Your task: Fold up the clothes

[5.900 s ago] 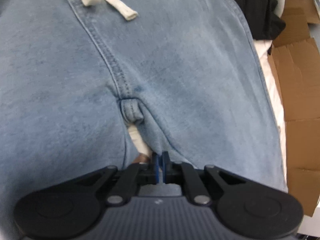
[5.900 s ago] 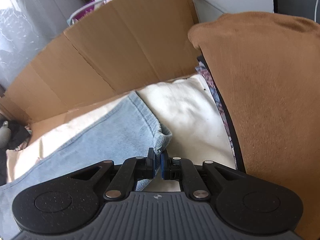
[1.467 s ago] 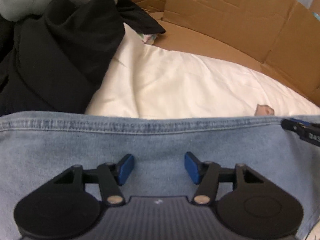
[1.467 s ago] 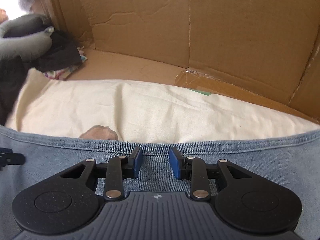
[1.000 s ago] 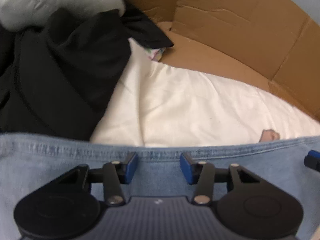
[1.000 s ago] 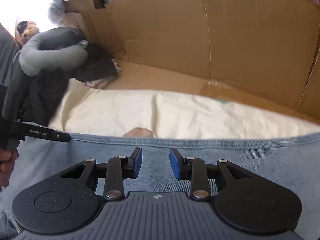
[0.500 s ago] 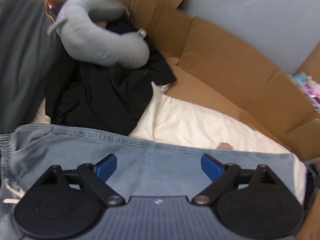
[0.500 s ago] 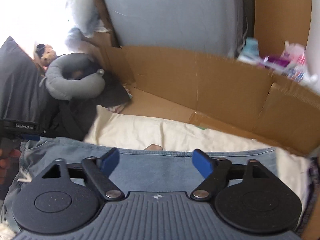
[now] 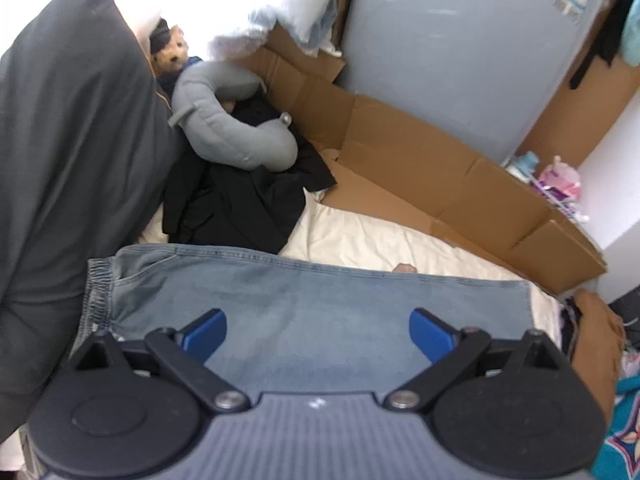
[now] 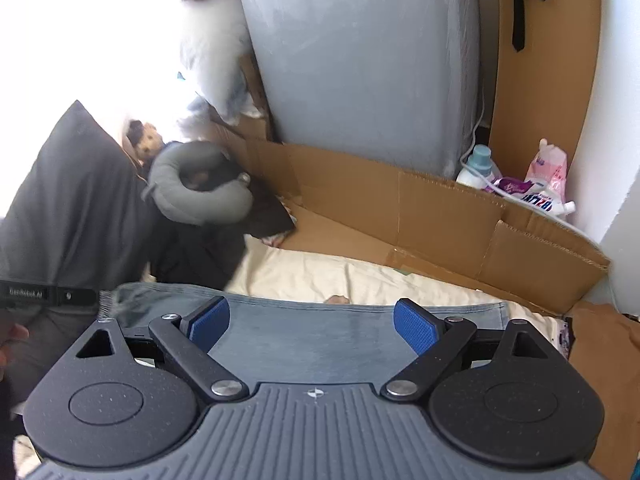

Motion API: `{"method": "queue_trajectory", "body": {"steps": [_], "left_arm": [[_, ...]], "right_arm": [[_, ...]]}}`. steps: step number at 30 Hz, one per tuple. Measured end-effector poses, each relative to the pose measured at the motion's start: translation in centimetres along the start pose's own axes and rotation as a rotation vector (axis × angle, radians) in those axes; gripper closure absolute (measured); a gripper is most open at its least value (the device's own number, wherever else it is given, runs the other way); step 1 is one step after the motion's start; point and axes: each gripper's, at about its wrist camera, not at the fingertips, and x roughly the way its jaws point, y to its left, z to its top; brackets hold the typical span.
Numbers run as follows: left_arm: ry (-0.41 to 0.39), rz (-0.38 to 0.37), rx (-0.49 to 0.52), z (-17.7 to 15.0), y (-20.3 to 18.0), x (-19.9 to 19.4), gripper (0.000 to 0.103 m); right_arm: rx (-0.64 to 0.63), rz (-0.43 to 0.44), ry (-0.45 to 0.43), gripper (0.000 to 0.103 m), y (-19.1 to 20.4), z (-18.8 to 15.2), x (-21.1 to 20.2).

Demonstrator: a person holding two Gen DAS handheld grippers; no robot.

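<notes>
Both grippers, left gripper (image 9: 318, 330) still opening and right gripper (image 10: 312, 322) spread empty, have lifted off the folded light-blue denim trousers (image 9: 320, 304) on the cream bedsheet (image 9: 360, 240), whose springy fold may reopen unpressed.

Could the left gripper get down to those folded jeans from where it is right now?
Probably yes. The left gripper hangs above the jeans, its jaws wide and still opening, with nothing between them and nothing lying on the denim below.
</notes>
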Motion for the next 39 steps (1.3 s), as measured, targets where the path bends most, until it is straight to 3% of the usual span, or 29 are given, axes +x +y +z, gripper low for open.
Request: {"method": "queue_trajectory", "body": {"steps": [8,12,16,33,39], "left_arm": [[-0.005,-0.025,-0.008,-0.9,2.3,-7.2,0.004],[-0.053,-0.022,0.011,-1.7,3.9,-10.0,0.004],[-0.093,-0.023,-0.008,-3.1,5.5,-12.1,0.003],[-0.09,0.159,-0.141,-8.4,10.1,-17.4,0.003],[-0.081,0.171,-0.155,-9.1,11.4,-16.7,0.003]], "right_arm": [[0.037,-0.017,0.013,0.009,2.6,0.2,-8.6],[0.019,-0.002,-0.017,0.0,4.0,-0.3,-13.1],[-0.013,0.055,-0.083,0.0,4.6,-1.6,-15.4],[0.06,0.239,-0.187,0.0,4.9,-8.9,-16.9],[0.084,0.237,-0.192,0.0,4.5,-11.2,-15.5]]}}
